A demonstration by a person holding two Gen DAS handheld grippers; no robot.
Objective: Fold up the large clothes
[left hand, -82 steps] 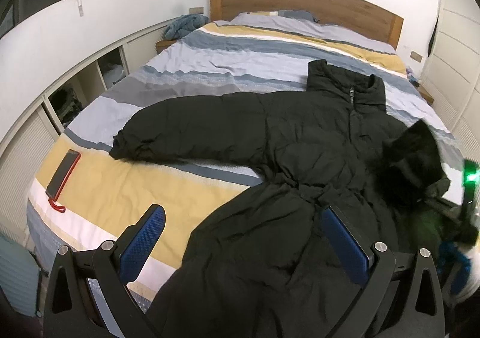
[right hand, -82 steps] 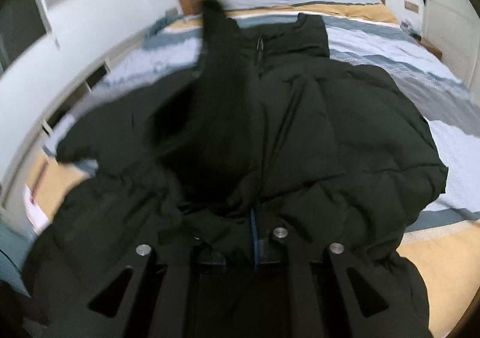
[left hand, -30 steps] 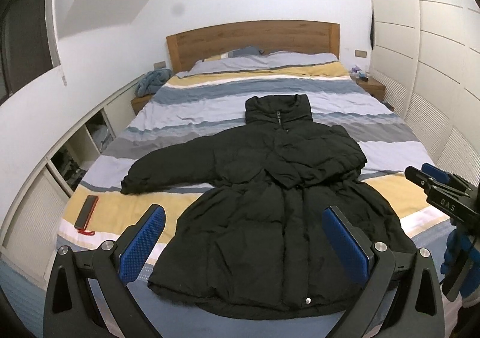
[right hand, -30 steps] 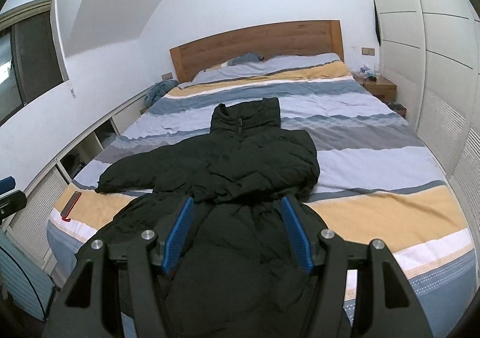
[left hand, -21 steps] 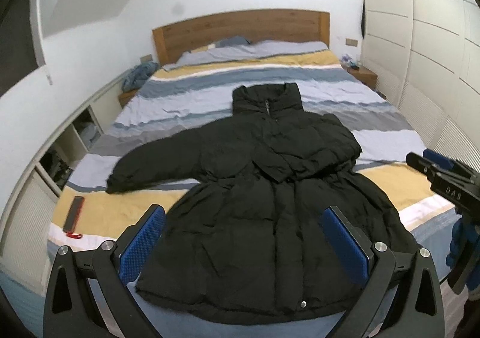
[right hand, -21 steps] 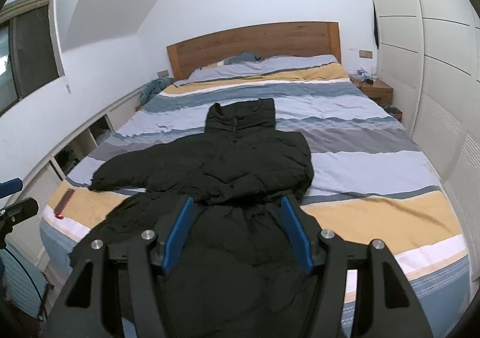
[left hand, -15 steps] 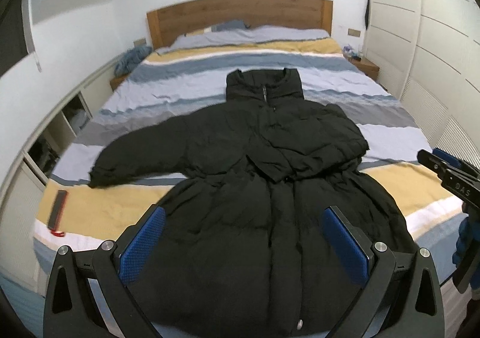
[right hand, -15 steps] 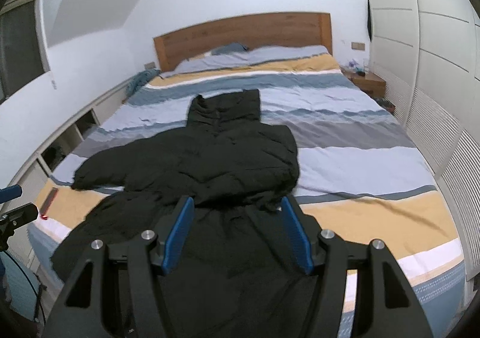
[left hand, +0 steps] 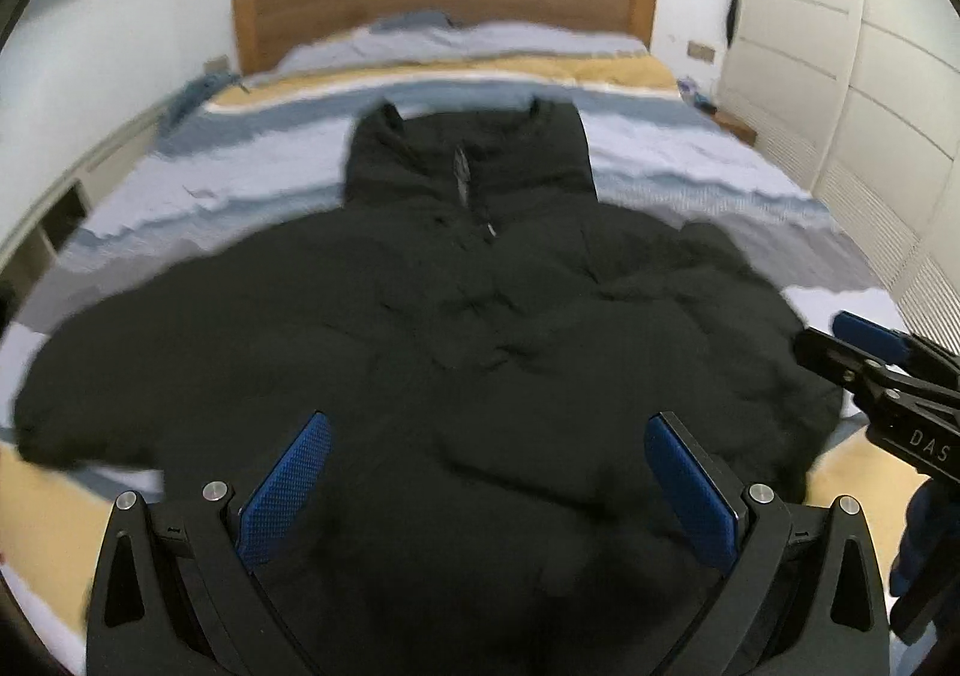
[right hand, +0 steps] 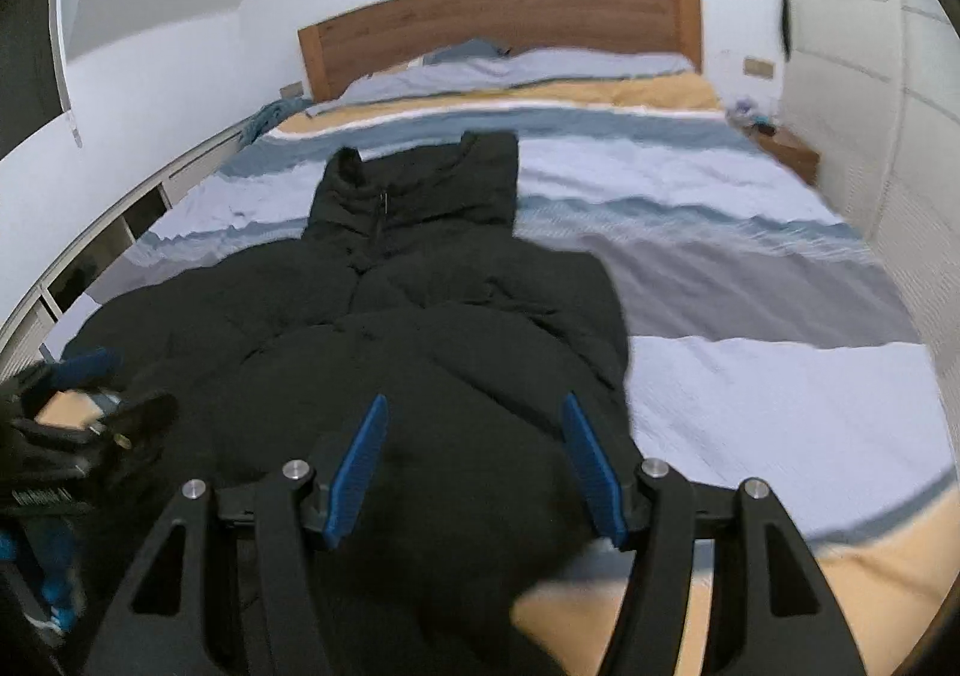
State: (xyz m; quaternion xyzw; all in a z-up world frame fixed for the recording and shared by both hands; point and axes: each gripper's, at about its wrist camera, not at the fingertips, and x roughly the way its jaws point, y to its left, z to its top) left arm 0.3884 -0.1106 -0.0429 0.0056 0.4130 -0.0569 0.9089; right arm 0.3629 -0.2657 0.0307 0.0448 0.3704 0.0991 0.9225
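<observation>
Ahead of both tongs the black coat (left hand: 480, 352) covers the near bed (right hand: 750, 376), open bedding lies right of the right tongs (right hand: 474, 472), and the left tongs (left hand: 486, 490) have the right tongs close at their right.

Black jacket (left hand: 480, 364) on a blue, grey, yellow and white striped bedspread (right hand: 750, 268).

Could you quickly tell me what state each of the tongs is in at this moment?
Left tongs: open, holding nothing, above the black coat.
Right tongs: open, holding nothing, above the same coat.
</observation>
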